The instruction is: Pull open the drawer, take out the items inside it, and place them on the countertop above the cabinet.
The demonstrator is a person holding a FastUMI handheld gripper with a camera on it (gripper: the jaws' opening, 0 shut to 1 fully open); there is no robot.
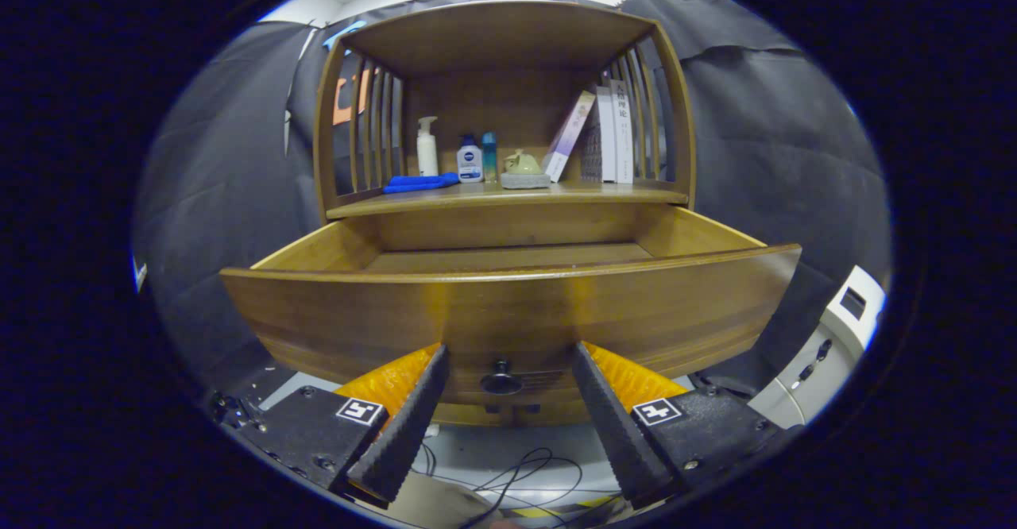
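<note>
The wooden drawer [508, 310] stands pulled out toward me, its curved front panel just ahead of the fingers. A small dark knob [501, 380] sits low on that front, between the two fingertips with a gap on each side. My gripper [508, 352] is open and holds nothing. The part of the drawer floor that I see is bare wood; the front panel hides the near part. On the countertop [508, 193] above lie a blue cloth [419, 183], a white pump bottle [427, 146], a small white bottle [469, 159], a slim blue bottle [489, 156] and a pale green teapot [523, 168].
Several books [608, 133] lean at the right of the countertop inside the slatted wooden shelf frame [334, 116]. Cables [516, 473] lie on the floor below the drawer. A white device [826, 346] stands at the lower right.
</note>
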